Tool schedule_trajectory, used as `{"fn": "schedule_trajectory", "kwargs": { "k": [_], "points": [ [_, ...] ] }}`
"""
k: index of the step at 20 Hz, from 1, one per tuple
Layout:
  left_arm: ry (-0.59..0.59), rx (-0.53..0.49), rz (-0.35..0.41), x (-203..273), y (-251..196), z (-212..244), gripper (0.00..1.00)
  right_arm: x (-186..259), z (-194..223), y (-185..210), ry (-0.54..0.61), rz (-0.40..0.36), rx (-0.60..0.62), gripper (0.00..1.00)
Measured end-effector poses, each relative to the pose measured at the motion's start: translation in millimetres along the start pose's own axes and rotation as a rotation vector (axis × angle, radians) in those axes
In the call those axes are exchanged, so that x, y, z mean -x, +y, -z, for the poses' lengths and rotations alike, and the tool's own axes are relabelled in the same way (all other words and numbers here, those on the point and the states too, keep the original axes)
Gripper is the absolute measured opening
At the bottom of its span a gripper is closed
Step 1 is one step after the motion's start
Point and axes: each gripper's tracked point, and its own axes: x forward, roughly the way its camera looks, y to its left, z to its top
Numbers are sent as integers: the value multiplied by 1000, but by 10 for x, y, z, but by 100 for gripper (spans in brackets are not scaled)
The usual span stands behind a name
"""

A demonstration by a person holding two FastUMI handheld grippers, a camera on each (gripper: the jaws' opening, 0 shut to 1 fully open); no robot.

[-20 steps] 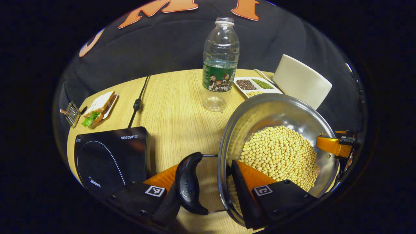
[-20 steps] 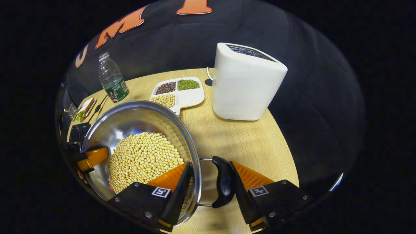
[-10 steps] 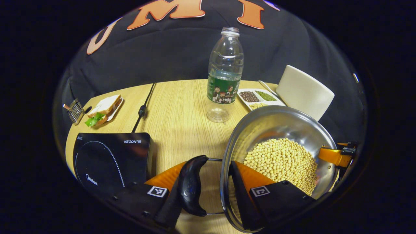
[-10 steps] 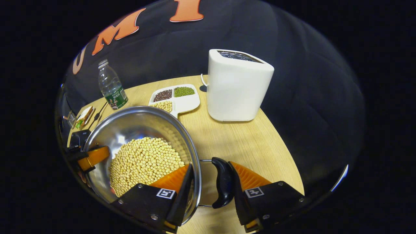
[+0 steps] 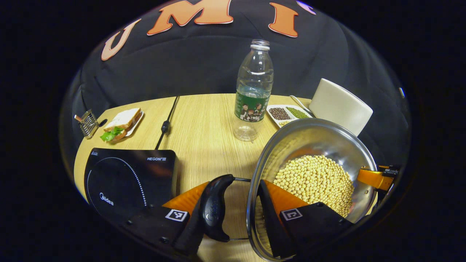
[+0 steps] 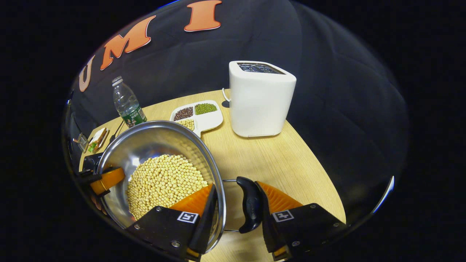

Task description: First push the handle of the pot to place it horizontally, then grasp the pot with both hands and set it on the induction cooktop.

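1. The pot [image 5: 313, 145], steel and filled with soybeans [image 5: 315, 182], is seen right of the induction cooktop [image 5: 127, 178], not on it, over the wooden surface [image 5: 204, 131].
2. The left gripper [image 5: 236, 207] is closed across the pot's left black handle [image 5: 214, 207] and rim, one finger outside the handle, one inside the pot.
3. The right gripper [image 6: 233, 209] is clamped likewise on the right handle [image 6: 249, 209].
4. A bottle [image 5: 253, 91], toaster [image 6: 260, 98], divided tray [image 6: 200, 114] and sandwich [image 5: 122, 122] are seen behind.

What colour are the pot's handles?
Black; the handle shows best in the left gripper view, beside the steel pot.
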Motion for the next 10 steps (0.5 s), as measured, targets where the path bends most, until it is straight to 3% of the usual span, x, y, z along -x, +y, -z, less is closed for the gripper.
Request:
{"fn": "schedule_trajectory", "kwargs": {
  "k": [6, 7, 8, 10],
  "points": [
    [-20, 8, -11, 203, 163, -178, 78, 178, -144, 98, -19, -6, 24, 59],
    [-26, 14, -13, 246, 215, -194, 78, 193, -188, 150, -29, -7, 28, 54],
    [-31, 19, -15, 289, 276, -230, 78, 222, -216, 192, -30, -9, 35, 59],
    [-35, 27, -26, 398, 460, -257, 78, 291, -256, 330, -33, -24, 41, 59]
  ]
}}
